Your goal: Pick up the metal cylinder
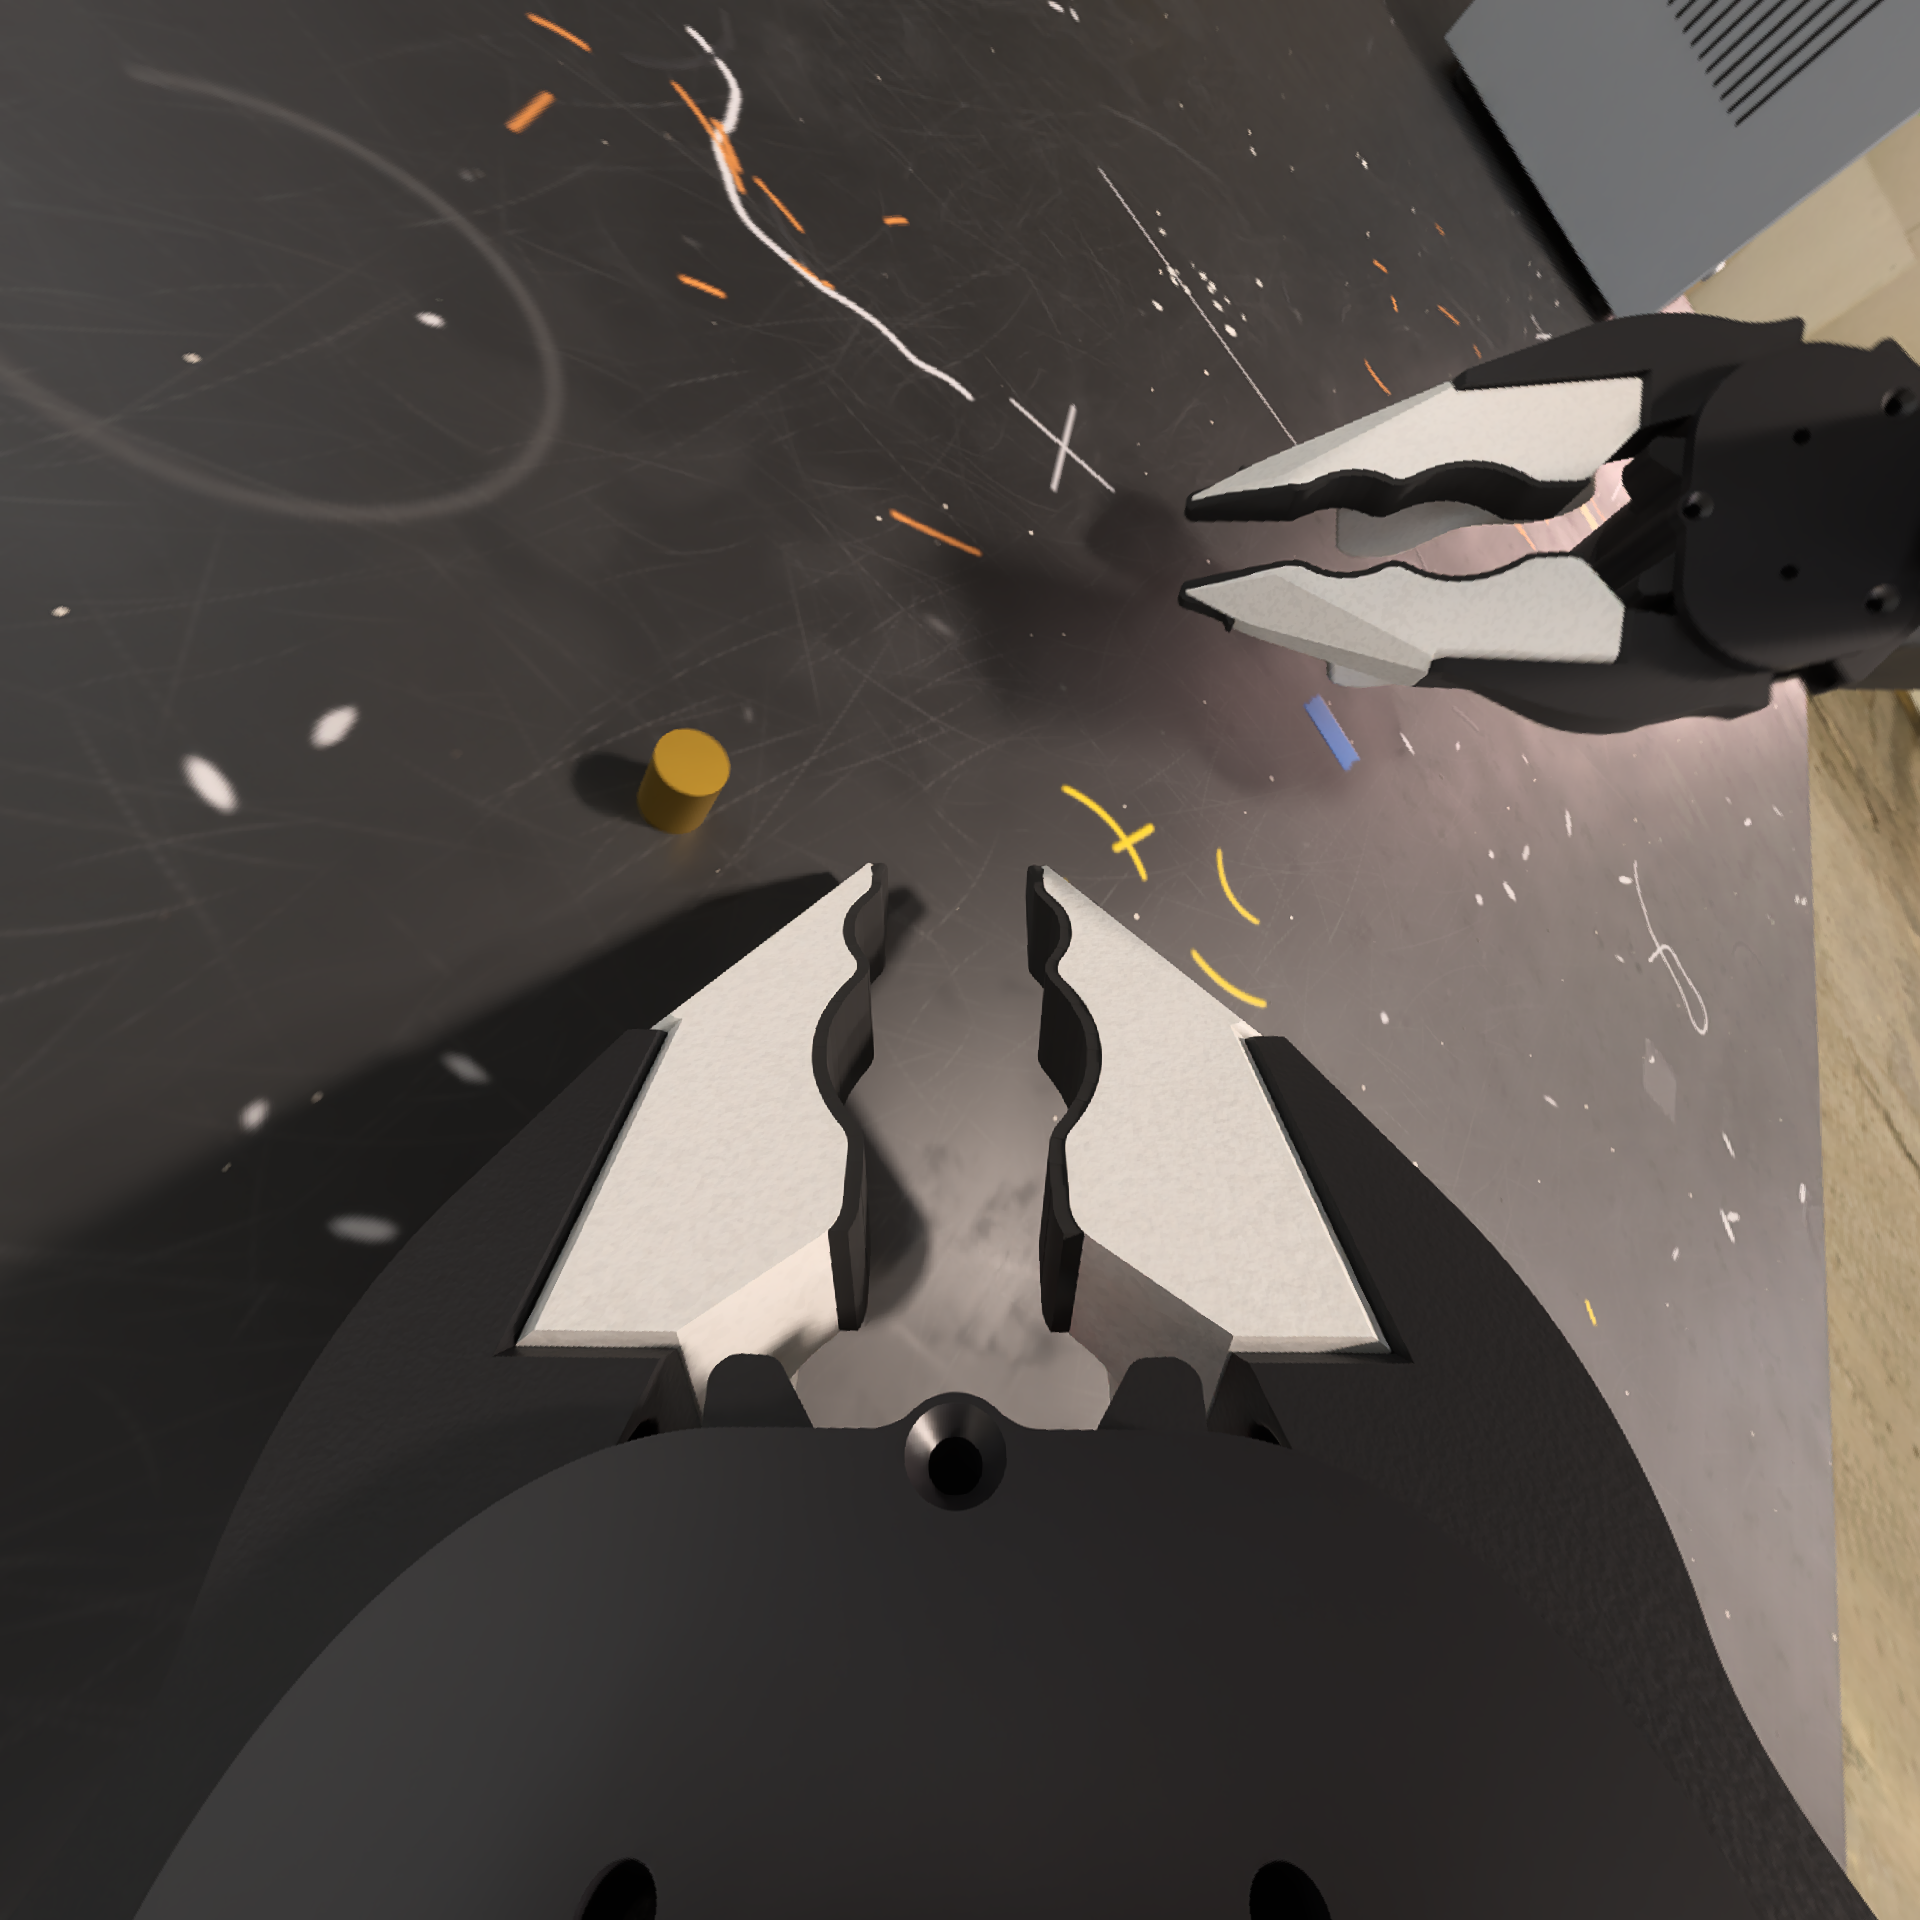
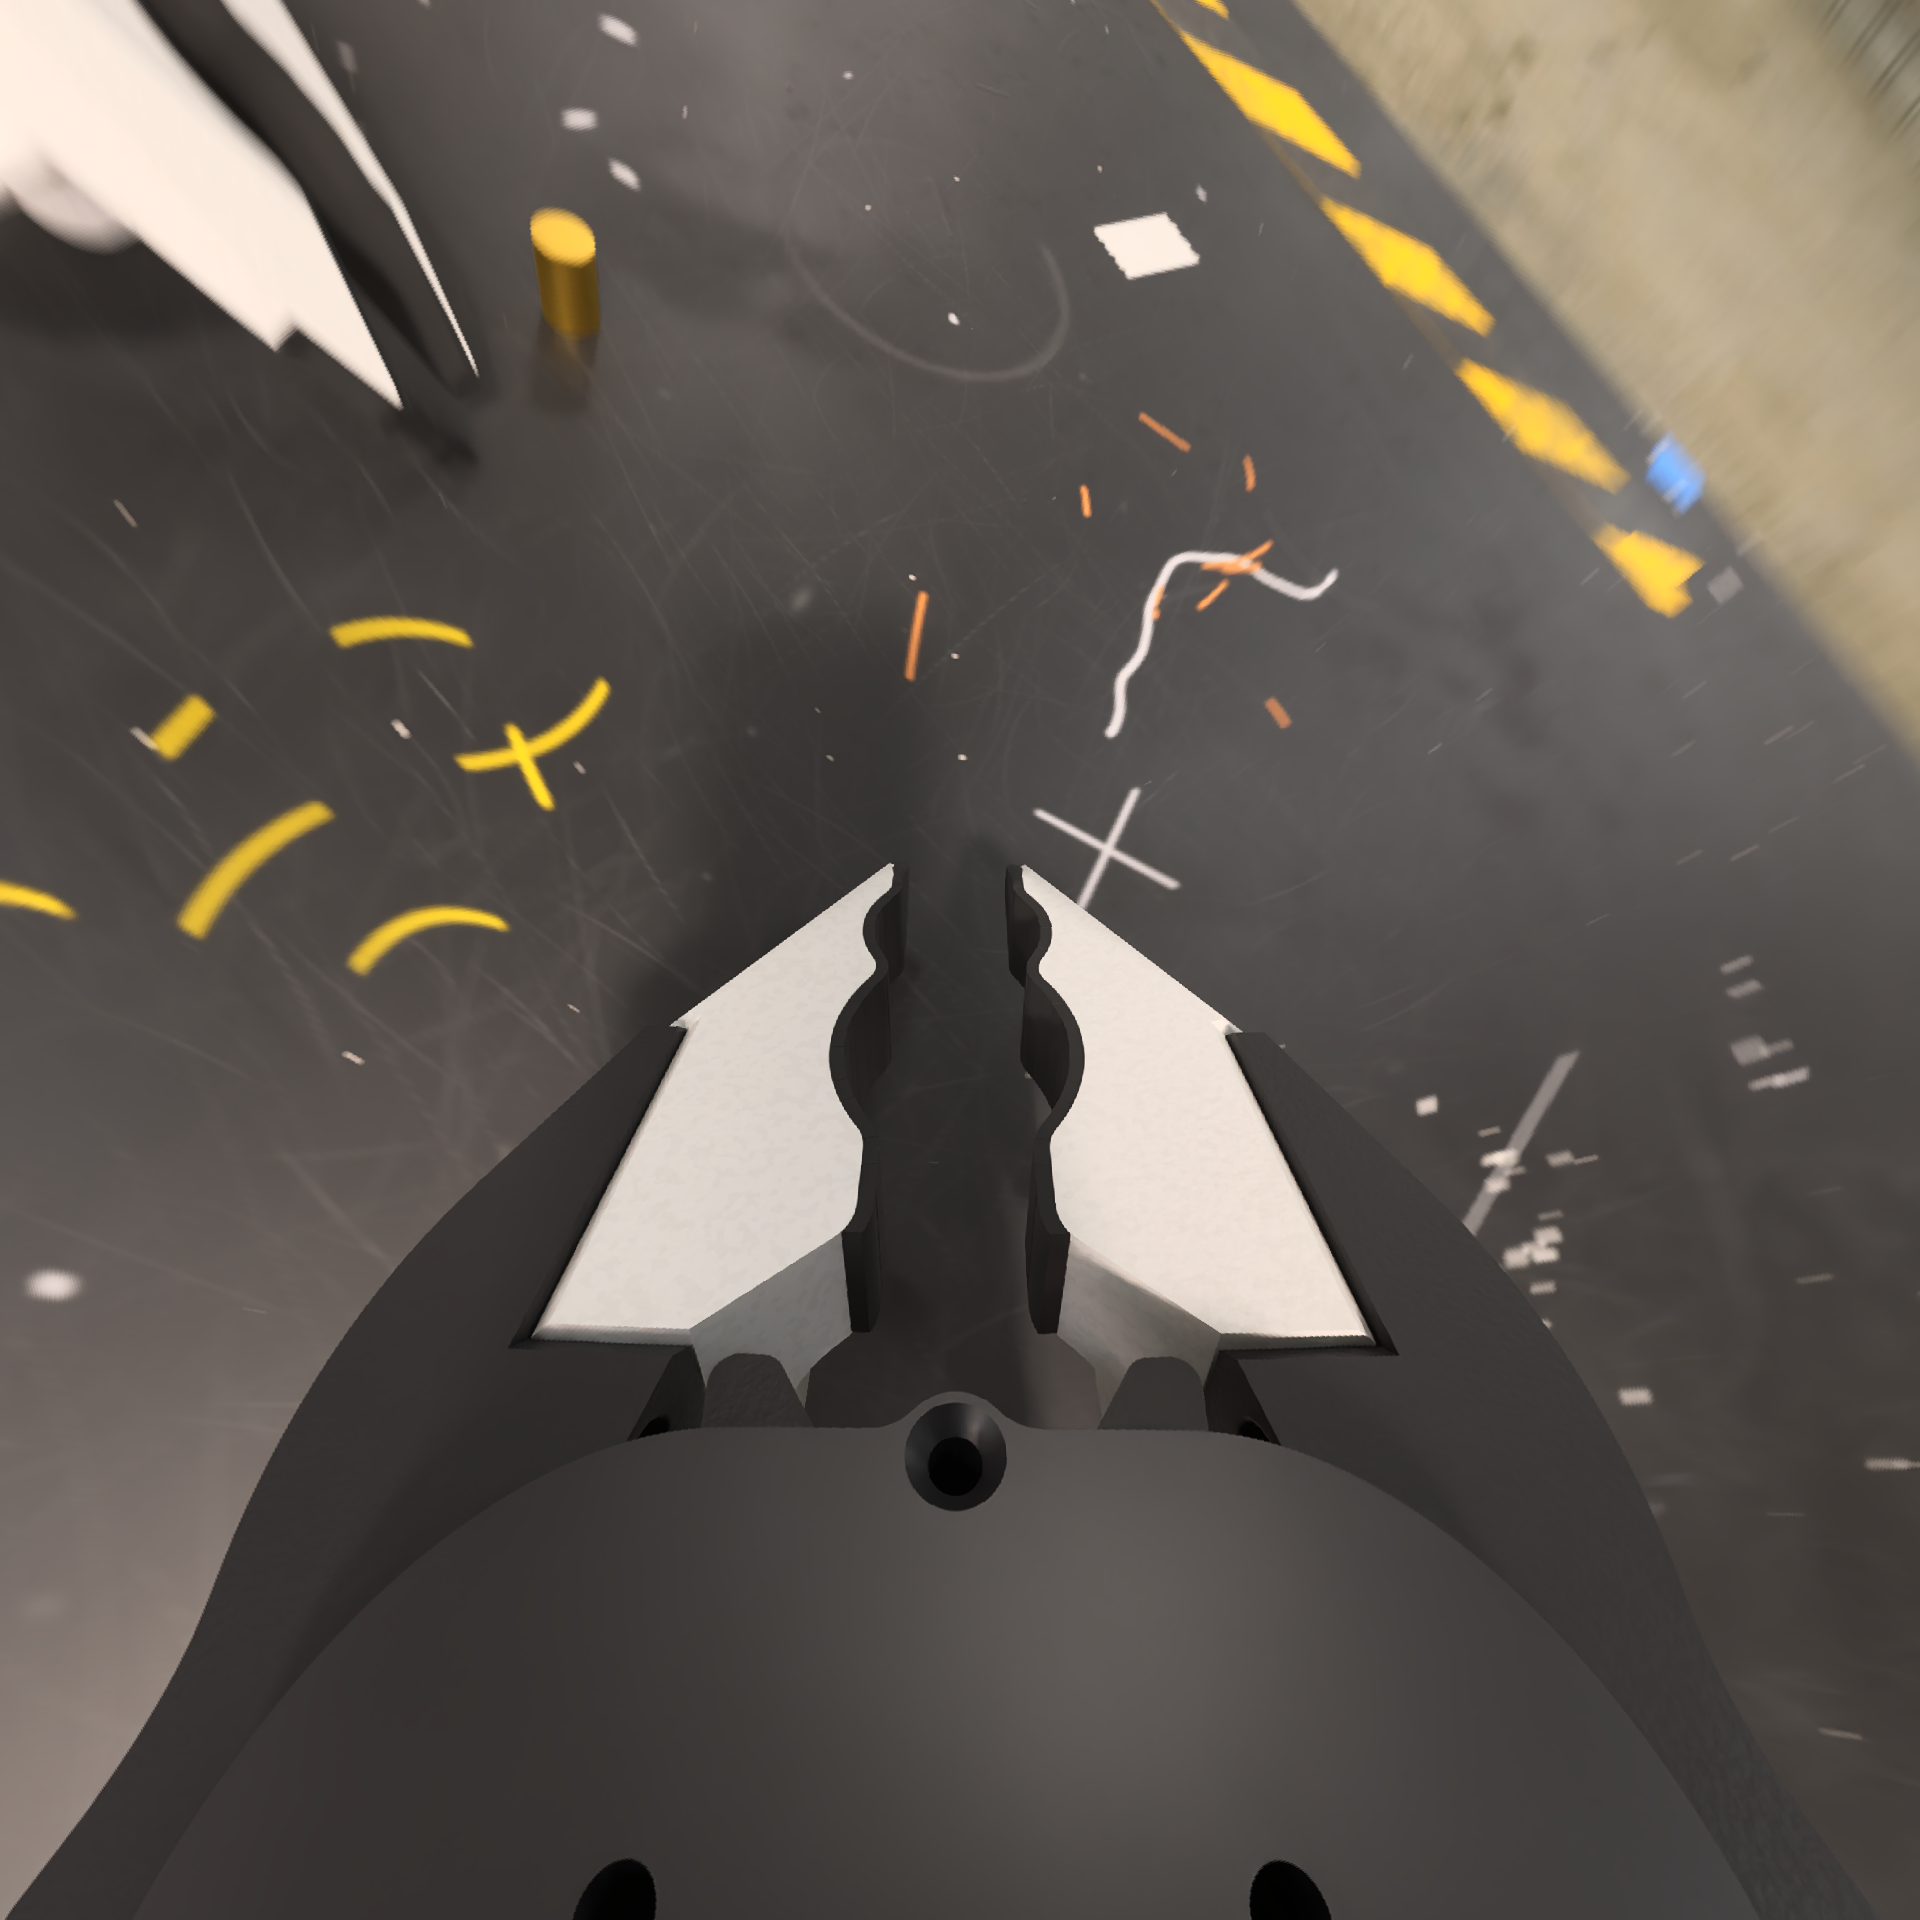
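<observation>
Looking down on a dark, scuffed tabletop covered in scratches plus orange, white and yellow paint marks, with a yellow-and-black hazard stripe along one edge in the right wrist view. Past the edge there's a tan, wood-looking floor, and a grey box with vent slits sits up in the far corner. No bins or trays anywhere that I can see.

The small gold-coloured metal cylinder stands upright on the table, flat end up, long axis vertical. It's just ahead of the left gripper and off to its left, not between the fingers. From the right wrist view the cylinder is far up the table, next to the left gripper's white fingertips.

Left gripper's jaws are spread with nothing in them. The right gripper also has a gap between its fingers and holds nothing; it hovers over the table, well apart from the cylinder.
</observation>
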